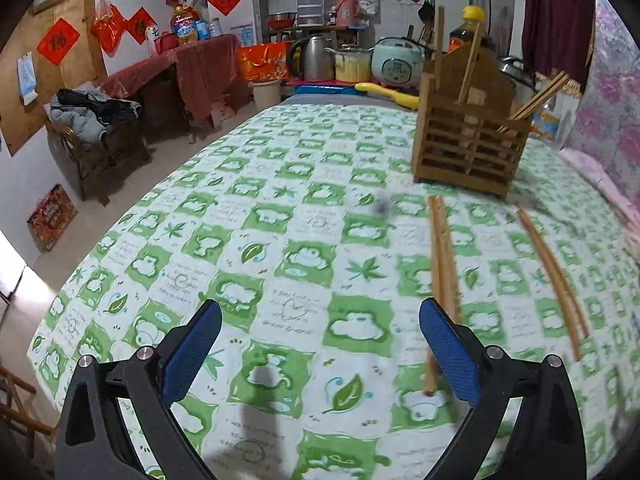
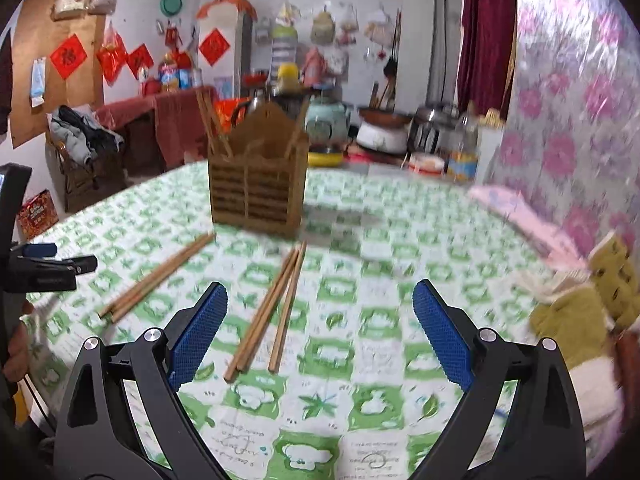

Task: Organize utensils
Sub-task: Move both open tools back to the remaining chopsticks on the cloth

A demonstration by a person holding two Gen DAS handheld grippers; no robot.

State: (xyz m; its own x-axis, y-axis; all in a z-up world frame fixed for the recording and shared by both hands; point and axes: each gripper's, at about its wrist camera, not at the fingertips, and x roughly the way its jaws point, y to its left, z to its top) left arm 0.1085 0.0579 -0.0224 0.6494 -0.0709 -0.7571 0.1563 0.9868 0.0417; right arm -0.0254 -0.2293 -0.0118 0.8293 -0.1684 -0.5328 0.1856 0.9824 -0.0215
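Note:
A wooden slatted utensil holder [image 1: 468, 148] stands upright on the green-and-white checked tablecloth [image 1: 280, 240], with a few chopsticks [image 1: 440, 48] sticking out of it. Two bundles of wooden chopsticks lie flat in front of it. One bundle [image 1: 442, 264] runs under the right finger of my left gripper [image 1: 320, 304], which is open and empty. The second bundle [image 1: 552, 276] lies further right. In the right wrist view, that bundle [image 2: 272, 312] lies on the cloth between the fingers of my open right gripper [image 2: 320, 286], untouched. The other bundle [image 2: 160, 276] lies to its left, below the holder [image 2: 258, 188].
Behind the holder stand a steel kettle [image 1: 316, 58], a pale green rice cooker [image 1: 396, 64] and a dark bottle with a yellow cap [image 1: 470, 28]. A floral-covered wall [image 2: 572, 120] borders the table's right side, with a yellow-green cloth [image 2: 572, 328] by it. A chair with clothes [image 1: 88, 120] stands left.

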